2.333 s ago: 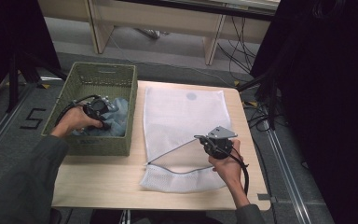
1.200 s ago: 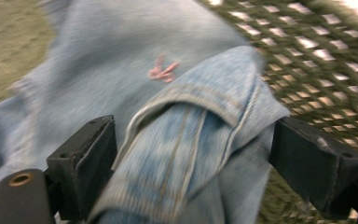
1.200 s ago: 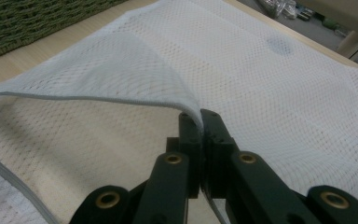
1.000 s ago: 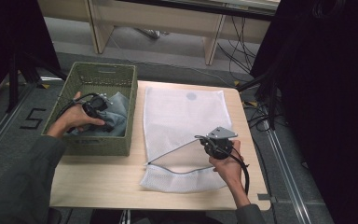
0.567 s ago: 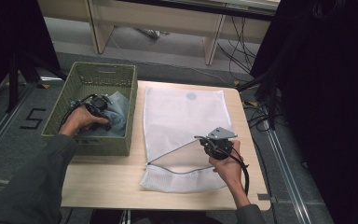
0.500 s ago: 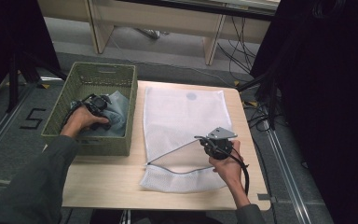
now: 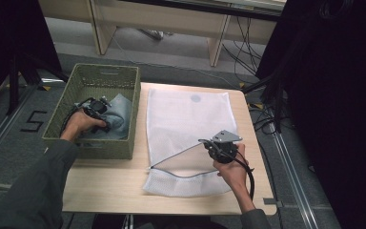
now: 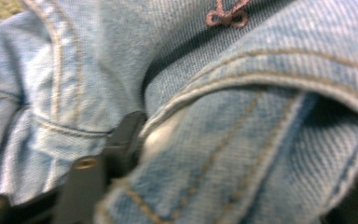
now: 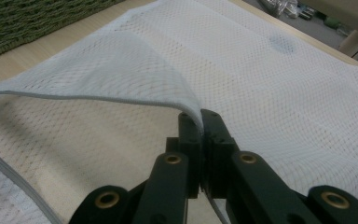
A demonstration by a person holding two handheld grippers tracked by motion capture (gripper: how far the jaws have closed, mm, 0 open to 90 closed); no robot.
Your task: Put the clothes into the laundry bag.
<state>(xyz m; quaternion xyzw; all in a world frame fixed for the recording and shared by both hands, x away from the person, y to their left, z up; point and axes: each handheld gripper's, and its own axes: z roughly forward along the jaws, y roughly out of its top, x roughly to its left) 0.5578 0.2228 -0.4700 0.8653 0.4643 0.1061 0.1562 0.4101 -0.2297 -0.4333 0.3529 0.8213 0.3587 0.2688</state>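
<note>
Overhead, the left gripper (image 7: 96, 109) sat inside the green basket (image 7: 124, 81) on the folded jeans (image 7: 116, 112), deeper toward the denim than a second before, when the hand lay nearer the basket's left wall; the right gripper (image 7: 208, 143) stayed put, holding up the top edge of the white mesh laundry bag (image 7: 190, 117) on the table (image 7: 109, 183). Through the left gripper view, its jaws had just been closing, with a thick seamed fold of jeans (image 8: 242, 140) bulging between them, the left finger (image 8: 121, 140) pressed against the cloth. Through the right gripper view, the fingers (image 9: 189, 135) stood clamped together on the bag's rim (image 9: 98, 100), keeping the mouth open. Judging by this, the jeans were being gripped for lifting into the bag.
</note>
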